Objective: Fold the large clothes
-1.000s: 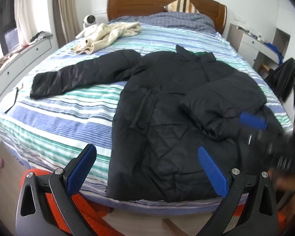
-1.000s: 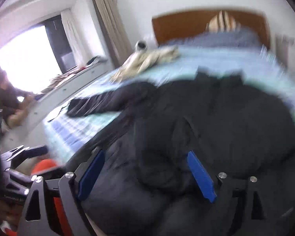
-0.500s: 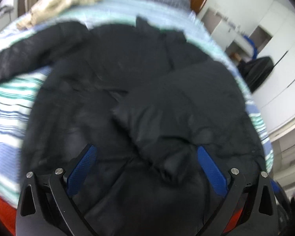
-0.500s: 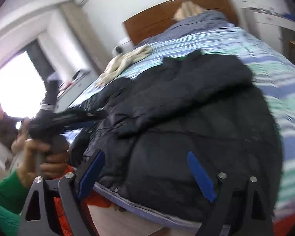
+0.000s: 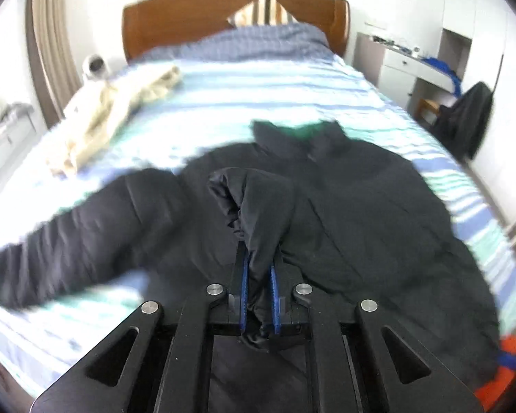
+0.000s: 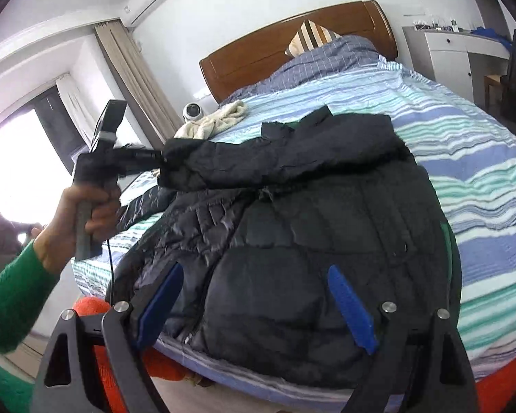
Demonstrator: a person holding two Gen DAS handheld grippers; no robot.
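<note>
Right wrist alone: hand [image 6: 86,210] gripping left claw [image 6: 161,160] clamping sleeve [image 6: 223,161].

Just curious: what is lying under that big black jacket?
The black jacket lies on a striped bedsheet showing around it. Whatever sits directly beneath the jacket is covered.

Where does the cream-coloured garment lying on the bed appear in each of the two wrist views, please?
Left wrist view: the cream garment lies left of centre in the upper half, beyond the black jacket.
Right wrist view: it sits upper centre-left, beside the small white camera.
Shared landmark: the wooden headboard, just behind it in both.
</note>
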